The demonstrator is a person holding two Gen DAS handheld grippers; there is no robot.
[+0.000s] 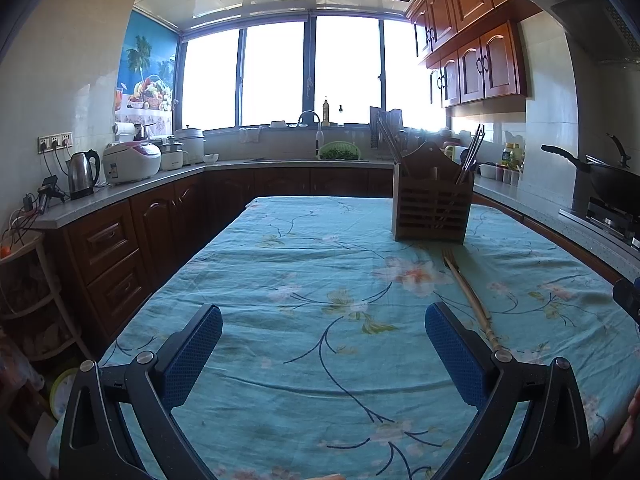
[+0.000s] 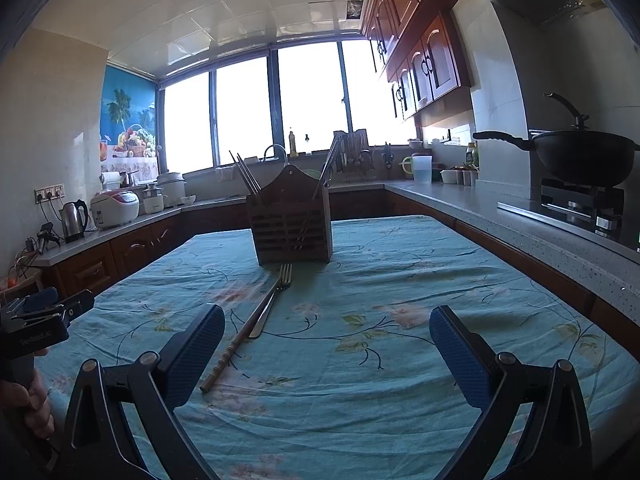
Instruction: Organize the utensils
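Floral tablecloth [image 1: 280, 360] on table; kettle [image 1: 83, 174], rice cooker [image 1: 131, 161] on counter; wok [image 2: 580, 160] on stove.

Slats of the wooden caddy [image 2: 290, 220] hide its utensils' lower ends.

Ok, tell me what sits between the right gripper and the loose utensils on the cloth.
Nothing visible. Only bare tablecloth lies between the open right gripper and the fork and the bamboo stick. Both lie loose in front of the wooden holder, just left of the gripper's line.
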